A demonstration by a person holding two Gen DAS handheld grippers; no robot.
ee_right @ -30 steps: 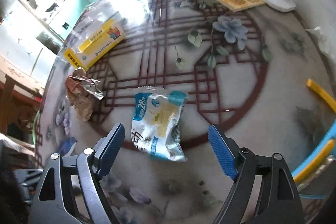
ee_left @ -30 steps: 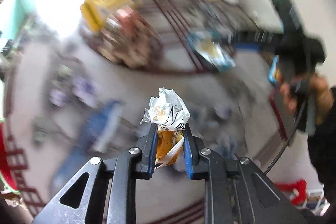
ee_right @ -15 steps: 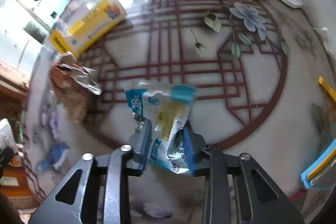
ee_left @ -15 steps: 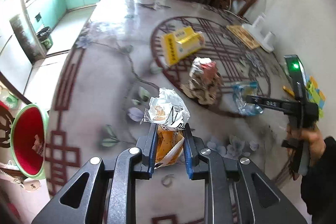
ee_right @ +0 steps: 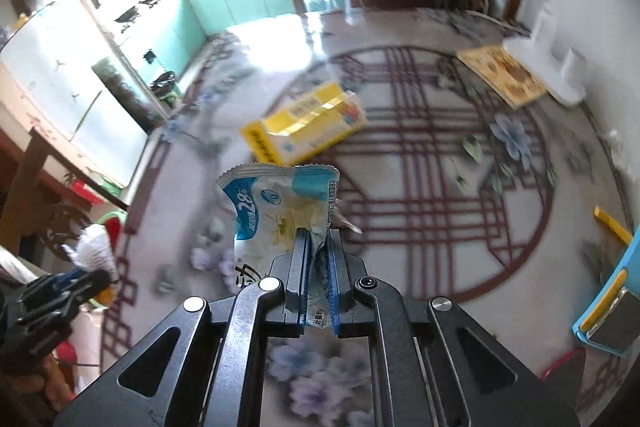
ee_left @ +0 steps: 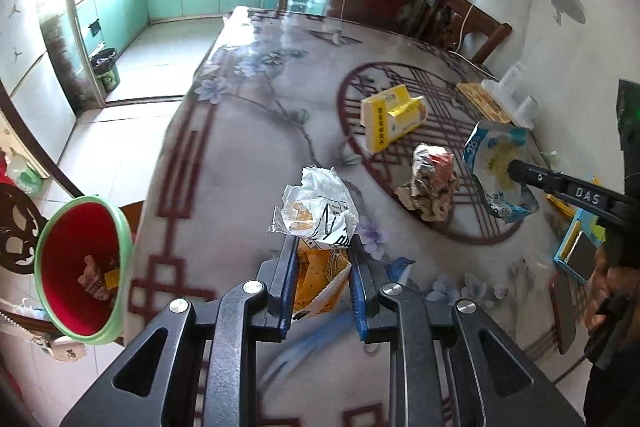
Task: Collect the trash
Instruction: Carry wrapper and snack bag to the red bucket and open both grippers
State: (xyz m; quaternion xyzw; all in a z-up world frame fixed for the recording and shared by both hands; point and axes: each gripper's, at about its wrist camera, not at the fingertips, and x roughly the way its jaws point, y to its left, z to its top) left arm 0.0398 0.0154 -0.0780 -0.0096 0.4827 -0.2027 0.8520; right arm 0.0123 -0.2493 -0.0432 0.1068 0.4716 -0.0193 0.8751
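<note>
Blue-white snack wrapper [ee_right: 280, 211] pinched in right gripper [ee_right: 319, 267], clear of table [ee_left: 248, 147]; left gripper [ee_left: 322, 291] clamps orange wrapper [ee_left: 318, 227]. Carry both over left table edge, release inside red bin [ee_left: 80, 267].

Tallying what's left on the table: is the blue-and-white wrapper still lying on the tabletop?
No: the blue-and-white wrapper hangs clamped in the right gripper, lifted clear of the table.
</note>
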